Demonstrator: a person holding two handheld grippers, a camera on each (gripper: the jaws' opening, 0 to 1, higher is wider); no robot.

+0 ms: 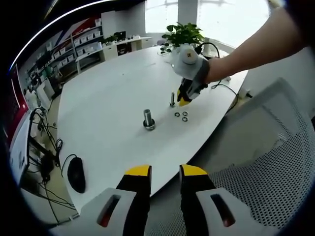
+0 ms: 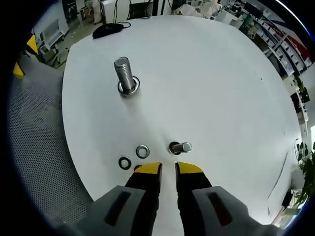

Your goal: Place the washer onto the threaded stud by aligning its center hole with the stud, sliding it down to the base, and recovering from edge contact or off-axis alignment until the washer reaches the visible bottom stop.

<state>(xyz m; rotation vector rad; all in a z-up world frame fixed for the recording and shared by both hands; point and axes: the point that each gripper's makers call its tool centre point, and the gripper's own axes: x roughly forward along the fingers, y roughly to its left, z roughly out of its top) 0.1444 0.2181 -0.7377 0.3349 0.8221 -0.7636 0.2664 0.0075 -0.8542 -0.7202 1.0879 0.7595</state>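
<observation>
**Right gripper low over the loose washers, nothing picked up yet**

The right gripper (image 2: 168,168) hangs low over the white table (image 2: 221,73), its yellow-tipped jaws a narrow gap apart and, as far as can be seen, holding nothing. Just beyond and to the left of its tips lie a bright washer (image 2: 142,151) and a darker washer (image 2: 125,162); a third may sit hidden behind the left jaw. Just beyond the tips, slightly right, stands a small stud (image 2: 179,147). Farther off to the left stands the large stud (image 2: 125,74), which seems already to carry a ring at its base.

In the left gripper view, the same gripper (image 1: 185,97) hovers beside the small stud (image 1: 172,100), with three washers (image 1: 181,115) just nearer. The left gripper (image 1: 165,172) waits back off the table edge, jaws parted and empty.

To do this step well, I judge the jaws should close across one washer's rim, leaving its hole free, then lift it level. Bring it straight over the stud's tip before lowering. If an edge catches, ease back, level the washer and try again rather than push.

No containers hold anything here; the washers lie loose on the table. A potted plant (image 1: 183,35) stands at the far side.
</observation>
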